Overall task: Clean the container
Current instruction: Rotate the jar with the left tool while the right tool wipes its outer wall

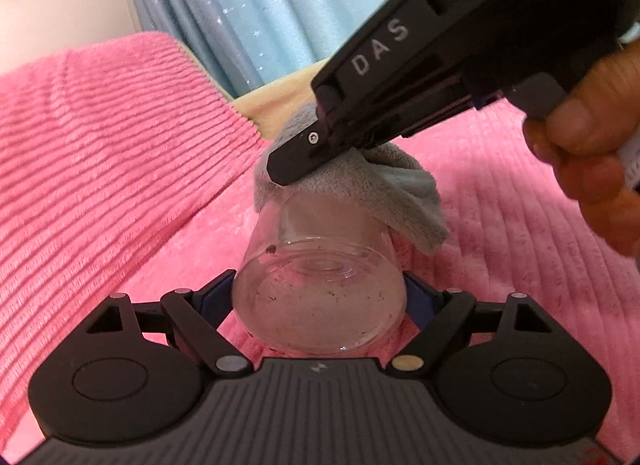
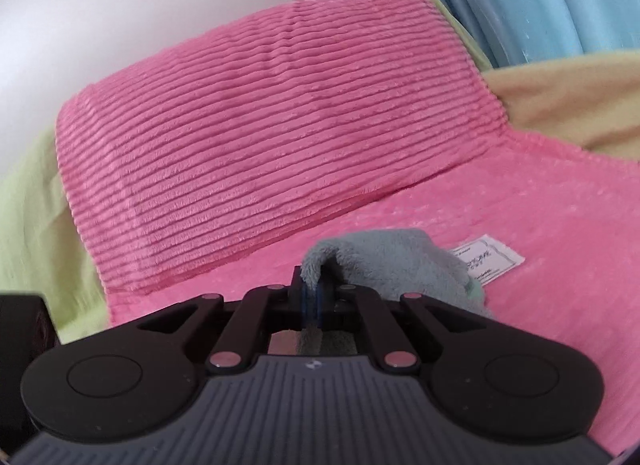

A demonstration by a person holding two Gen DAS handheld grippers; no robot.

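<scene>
Over glass container [image 1: 320, 285], clamped grey cloth [image 1: 360, 185].

The glass container [image 1: 320, 297] is clear, flecked with dark specks. A grey cloth [image 1: 384, 181] drapes its far end. Beneath lies a pink ribbed blanket [image 1: 100, 153]; far off hangs a pale blue curtain [image 1: 248, 5] dotted with white stars. Both grippers are black.
</scene>
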